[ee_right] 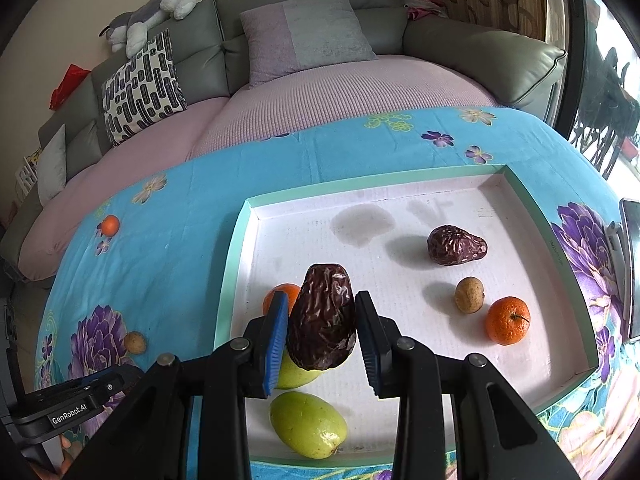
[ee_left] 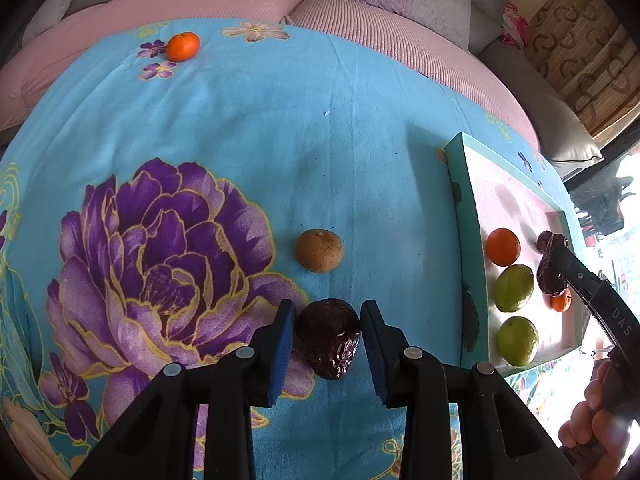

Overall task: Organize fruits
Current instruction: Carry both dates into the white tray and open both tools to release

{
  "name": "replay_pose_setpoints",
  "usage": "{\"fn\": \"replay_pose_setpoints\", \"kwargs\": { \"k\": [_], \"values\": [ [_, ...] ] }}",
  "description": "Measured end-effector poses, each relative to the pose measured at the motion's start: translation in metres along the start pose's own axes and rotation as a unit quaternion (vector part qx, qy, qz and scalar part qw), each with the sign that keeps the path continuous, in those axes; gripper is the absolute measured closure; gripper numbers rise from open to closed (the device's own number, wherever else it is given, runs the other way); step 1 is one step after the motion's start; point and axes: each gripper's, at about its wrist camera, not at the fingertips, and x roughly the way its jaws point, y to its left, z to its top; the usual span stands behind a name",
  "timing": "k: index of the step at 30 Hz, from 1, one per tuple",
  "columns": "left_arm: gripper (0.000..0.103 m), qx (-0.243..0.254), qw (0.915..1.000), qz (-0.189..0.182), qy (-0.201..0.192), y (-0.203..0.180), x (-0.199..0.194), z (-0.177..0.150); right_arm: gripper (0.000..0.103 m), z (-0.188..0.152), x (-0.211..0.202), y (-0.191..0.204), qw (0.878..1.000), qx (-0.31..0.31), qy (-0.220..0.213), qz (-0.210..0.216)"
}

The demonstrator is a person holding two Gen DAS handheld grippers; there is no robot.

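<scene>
Left tongs (ee_left: 328, 334) straddle a wrinkled date (ee_left: 329, 338) on the blanket (ee_left: 360, 140).

Two readable texts only. White "GenRobot.AI" label on the black body of the left claw (ee_right: 68, 404), seen low-left in right wrist view. White letters "DAS" on the black arm of the right claw (ee_left: 554, 248), seen at right edge in left wrist view; rest of that word cut off. Faint print on the tray rim (ee_right: 556, 246) too small to read.

Black hand-held gripper (ee_left: 328, 344), blue pads (ee_left: 282, 354)
</scene>
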Motion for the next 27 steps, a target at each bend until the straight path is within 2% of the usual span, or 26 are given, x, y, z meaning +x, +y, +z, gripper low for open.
{"fn": "replay_pose_setpoints", "kwargs": {
  "k": [3,11,14,18,27],
  "values": [
    [0.065,0.006,0.9998,0.014,0.009,-0.002,0.007,0.000,0.068,0.000,0.000,-0.001,1.000,0.001,0.000,-0.001],
    [0.066,0.010,0.9998,0.016,0.005,-0.004,0.008,0.001,0.068,-0.001,0.001,0.000,1.000,0.000,0.001,0.000],
    [0.067,0.010,0.9997,0.016,-0.016,-0.007,0.005,0.005,0.068,0.000,0.001,-0.001,1.000,0.002,0.001,-0.001],
    [0.067,-0.004,0.9987,-0.006,-0.050,-0.005,-0.010,0.011,0.068,0.001,-0.005,-0.003,1.000,0.005,-0.007,-0.004],
    [0.067,-0.003,0.9964,-0.013,-0.083,-0.007,-0.024,0.025,0.068,0.023,-0.015,-0.025,0.998,0.044,-0.022,-0.040]
  ]
}}
